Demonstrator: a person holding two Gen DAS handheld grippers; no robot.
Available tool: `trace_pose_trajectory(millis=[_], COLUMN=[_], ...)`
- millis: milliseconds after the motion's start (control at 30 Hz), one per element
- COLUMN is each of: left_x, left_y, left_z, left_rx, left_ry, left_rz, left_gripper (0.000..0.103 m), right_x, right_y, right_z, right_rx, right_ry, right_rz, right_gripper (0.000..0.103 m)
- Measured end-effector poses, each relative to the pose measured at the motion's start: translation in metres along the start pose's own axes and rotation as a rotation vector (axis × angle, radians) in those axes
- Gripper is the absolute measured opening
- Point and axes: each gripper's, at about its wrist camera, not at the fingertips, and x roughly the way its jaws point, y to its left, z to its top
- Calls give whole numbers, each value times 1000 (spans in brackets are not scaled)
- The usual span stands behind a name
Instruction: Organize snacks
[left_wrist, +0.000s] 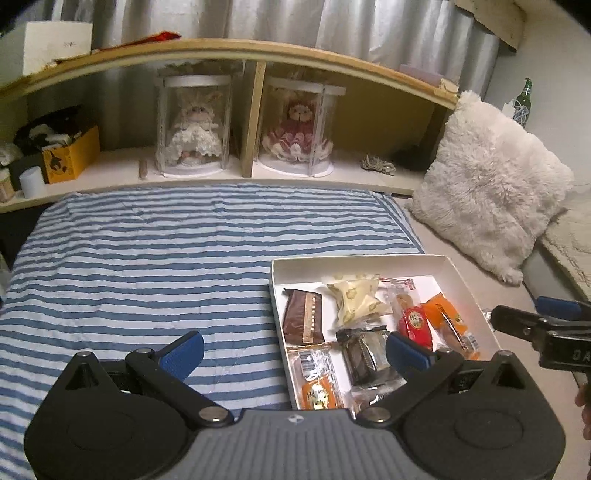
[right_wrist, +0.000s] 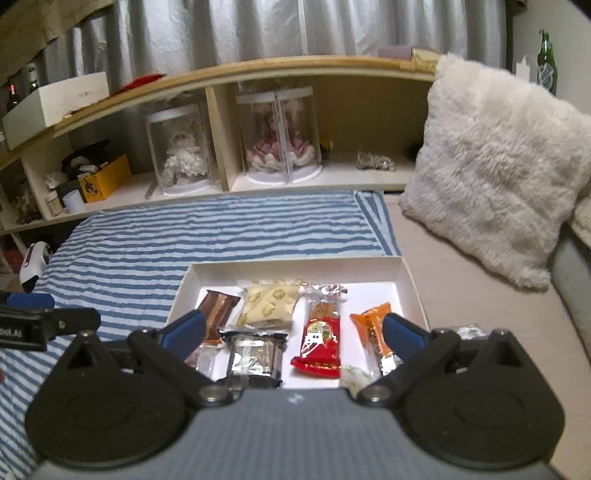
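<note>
White cardboard tray (right_wrist: 295, 264), lower centre, is holding the wrapped snacks (right_wrist: 317, 341); I'm hovering both tools, left tool (left_wrist: 293, 350) and right tool (right_wrist: 291, 332), spread and empty, sorting seemingly nearly done.

Both wrist cameras look forward and slightly down along their fingers toward the shelf (left_wrist: 221, 66). Both views share the white box (left_wrist: 369, 262) (right_wrist: 295, 264), right of centre in the left view, central and nearer in the right.

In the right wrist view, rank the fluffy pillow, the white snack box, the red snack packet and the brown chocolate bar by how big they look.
1. Fluffy white pillow, though the white snack box looks close to it.
2. White snack box.
3. Red snack packet.
4. Brown chocolate bar, partly hidden by a finger of the tongs, so unsure.
</note>
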Motion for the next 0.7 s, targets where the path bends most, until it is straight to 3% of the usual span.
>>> trace_pose_trajectory(millis=[433,700], left_x=[-74,-102], left_y=[-22,-24], left_z=[-31,-53], left_rx=[65,60], left_ry=[-96,-125], left_rz=[39,12], left_gripper=[103,103], right_x=[-77,-101], right_y=[2,4], right_z=[-25,-45], right_rx=[-16,-42], right_ry=[-93,-114], right_rz=[38,18], right_gripper=[102,102])
